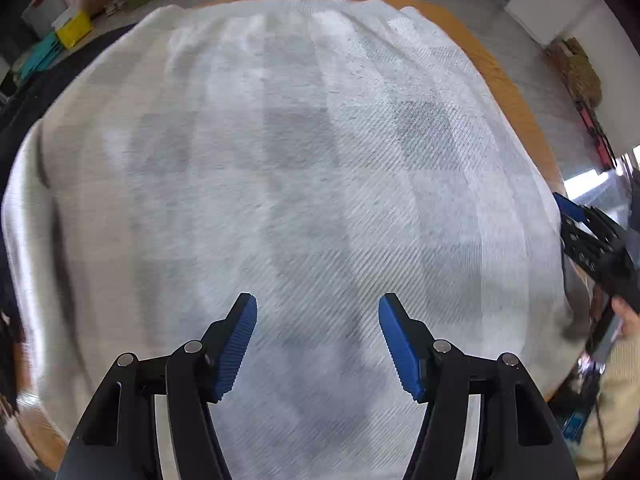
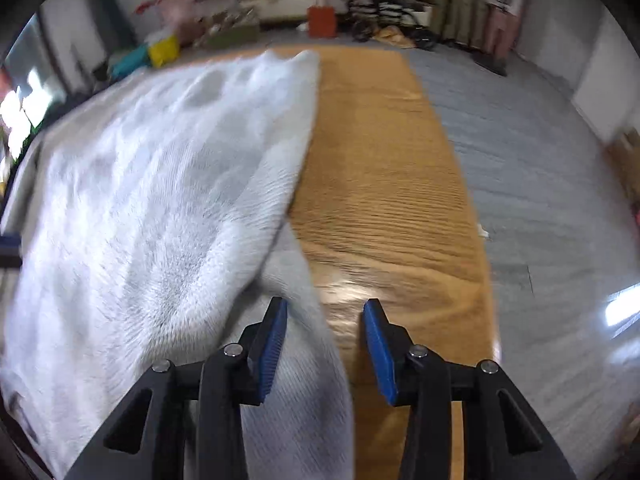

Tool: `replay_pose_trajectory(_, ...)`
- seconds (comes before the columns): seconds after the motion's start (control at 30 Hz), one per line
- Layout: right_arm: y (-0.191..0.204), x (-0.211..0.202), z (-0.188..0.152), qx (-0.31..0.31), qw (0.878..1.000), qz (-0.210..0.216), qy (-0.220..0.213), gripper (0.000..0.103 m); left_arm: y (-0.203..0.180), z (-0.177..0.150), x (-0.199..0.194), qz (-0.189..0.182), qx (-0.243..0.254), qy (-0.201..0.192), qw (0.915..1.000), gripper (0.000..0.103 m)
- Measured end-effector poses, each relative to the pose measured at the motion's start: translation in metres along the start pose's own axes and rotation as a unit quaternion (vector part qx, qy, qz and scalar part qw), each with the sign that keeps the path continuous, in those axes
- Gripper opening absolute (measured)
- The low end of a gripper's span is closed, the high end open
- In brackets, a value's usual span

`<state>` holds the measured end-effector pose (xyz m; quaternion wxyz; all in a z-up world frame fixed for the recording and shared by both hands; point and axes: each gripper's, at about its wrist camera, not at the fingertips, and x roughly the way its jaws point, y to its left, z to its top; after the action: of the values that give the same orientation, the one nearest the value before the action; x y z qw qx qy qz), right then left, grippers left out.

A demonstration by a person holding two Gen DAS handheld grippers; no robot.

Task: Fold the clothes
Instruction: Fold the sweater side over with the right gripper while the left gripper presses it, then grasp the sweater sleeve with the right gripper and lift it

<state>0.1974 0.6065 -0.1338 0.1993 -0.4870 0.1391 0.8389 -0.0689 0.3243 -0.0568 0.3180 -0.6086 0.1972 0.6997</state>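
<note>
Long orange-brown wooden table (image 2: pixel 384 168): the pale grey-and-white knitted garment (image 1: pixel 304 168) lies spread across its left part, right edge rumpled, a strip trailing toward the camera.

Left gripper (image 1: pixel 318 344): spread, above the cloth, holding nothing.

Right gripper (image 2: pixel 325 350): spread astride the trailing strip.

Risk: closing on one layer only, dragging the knit askew.

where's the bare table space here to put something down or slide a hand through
The clearest free patch is the bare strip of the orange wooden table, bordered by the right edge of the white knitted garment and the table's floor-side edge. Only a thin rim shows past the garment's far edge. Elsewhere the garment covers the top under both open grippers, left and right.
</note>
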Motion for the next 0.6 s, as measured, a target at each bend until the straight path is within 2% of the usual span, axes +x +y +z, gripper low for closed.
replay_pose_trajectory(0.03,0.005,0.007,0.005,-0.009,1.000,0.002,0.003,0.044,-0.007,-0.007,0.001,-0.001,-0.007,0.002,1.0000,0.065)
replay_pose_trajectory(0.07,0.010,0.015,0.010,-0.018,1.000,0.004,0.006,0.034,-0.014,-0.014,0.003,-0.003,-0.014,0.005,0.9999,0.066)
replay_pose_trajectory(0.1,0.015,0.022,0.015,-0.026,1.000,0.006,0.008,0.018,-0.018,-0.015,0.007,-0.009,-0.019,0.004,0.9998,0.066)
replay_pose_trajectory(0.17,0.020,0.024,0.015,-0.028,1.000,-0.005,0.003,0.005,-0.025,-0.017,0.013,-0.024,-0.028,-0.001,0.9993,0.066)
replay_pose_trajectory(0.2,0.022,0.024,0.014,-0.027,0.999,-0.018,-0.001,0.005,-0.027,-0.018,0.015,-0.027,-0.033,-0.006,0.9991,0.066)
replay_pose_trajectory(0.3,0.015,0.013,0.018,0.001,0.998,-0.048,-0.031,0.004,-0.027,-0.023,0.012,0.010,-0.051,-0.040,0.9978,0.066)
replay_pose_trajectory(0.37,0.013,0.007,0.018,0.010,0.996,-0.072,-0.047,0.004,-0.021,-0.027,0.012,0.034,-0.066,-0.050,0.9960,0.066)
replay_pose_trajectory(0.5,0.011,0.004,0.017,0.017,0.989,-0.136,-0.063,0.004,-0.017,-0.035,0.009,0.037,-0.066,-0.055,0.9956,0.066)
replay_pose_trajectory(0.6,0.002,0.002,0.020,0.037,0.982,-0.173,-0.073,0.004,-0.012,-0.037,0.007,0.022,-0.086,-0.051,0.9947,0.066)
